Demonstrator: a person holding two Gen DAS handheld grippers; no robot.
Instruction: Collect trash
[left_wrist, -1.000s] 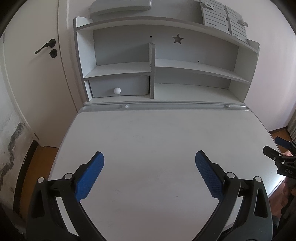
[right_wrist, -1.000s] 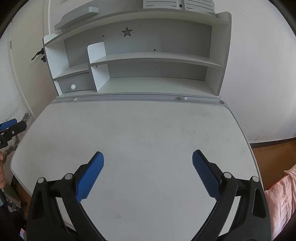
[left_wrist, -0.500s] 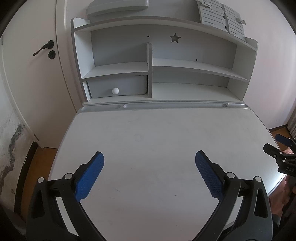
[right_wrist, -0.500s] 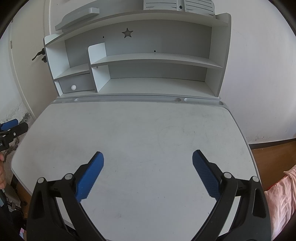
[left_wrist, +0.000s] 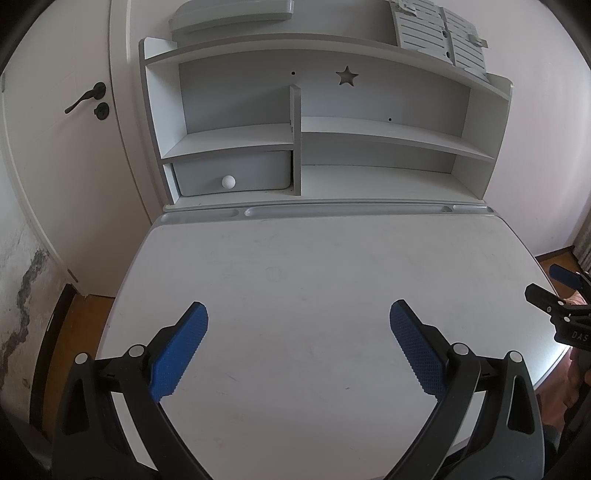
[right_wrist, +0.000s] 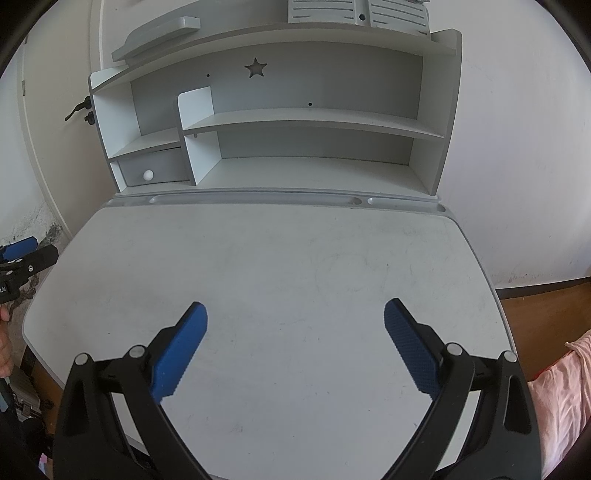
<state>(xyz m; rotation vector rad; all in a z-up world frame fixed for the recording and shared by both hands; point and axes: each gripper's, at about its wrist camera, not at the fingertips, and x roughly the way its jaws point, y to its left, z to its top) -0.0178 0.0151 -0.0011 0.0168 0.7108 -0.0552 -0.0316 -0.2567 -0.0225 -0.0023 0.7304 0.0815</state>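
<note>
No trash shows in either view. My left gripper (left_wrist: 298, 314) is open and empty, held above the near part of a white desk top (left_wrist: 314, 266). My right gripper (right_wrist: 295, 314) is open and empty above the same desk top (right_wrist: 280, 258). The right gripper's tips show at the right edge of the left wrist view (left_wrist: 554, 291). The left gripper's tips show at the left edge of the right wrist view (right_wrist: 26, 254).
A grey shelf unit (left_wrist: 369, 125) stands at the desk's back, with a closed drawer with a white knob (left_wrist: 228, 181) and a pencil groove (left_wrist: 347, 211). A white door (left_wrist: 55, 147) is at the left. Pink fabric (right_wrist: 565, 398) lies at the right.
Both views have shifted slightly: the shelf unit sits a little lower and to the left in the left wrist view. Both grippers stay open.
</note>
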